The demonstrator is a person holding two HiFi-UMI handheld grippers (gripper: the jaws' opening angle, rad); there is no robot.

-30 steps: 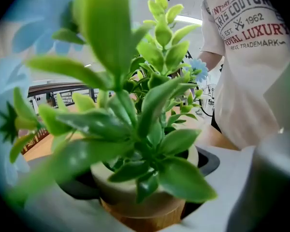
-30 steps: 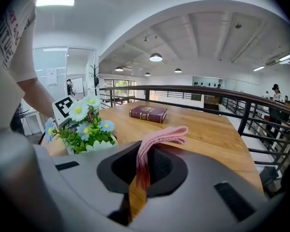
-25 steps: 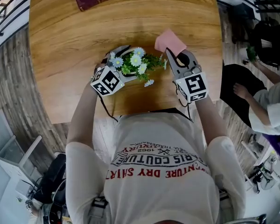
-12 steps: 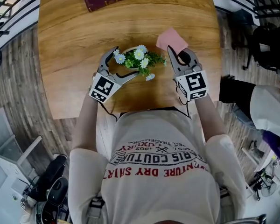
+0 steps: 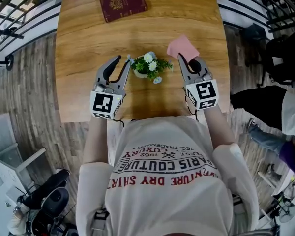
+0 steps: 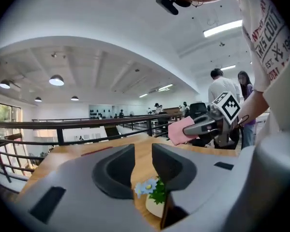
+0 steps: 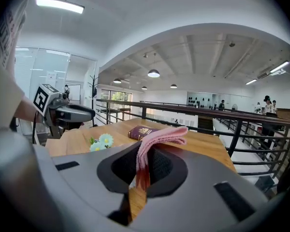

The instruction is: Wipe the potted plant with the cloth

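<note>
A small potted plant with white and pale-blue daisies stands upright on the wooden table. My left gripper hovers just left of it, apart from it, and its jaws are closing with nothing between them. In the left gripper view the pot shows below the narrow gap between the fingers. My right gripper, to the right of the plant, is shut on a folded pink cloth. In the right gripper view the cloth sticks up from the jaws, with the flowers to the left.
A maroon booklet lies at the table's far end. Black railings run along both sides of the table. A seated person and a dark chair are at the right. Dark bags lie on the floor at the lower left.
My left gripper let go of the pot, lifted away to the left and narrowed its jaws. The plant stands alone. My right gripper rose a little with the cloth.
</note>
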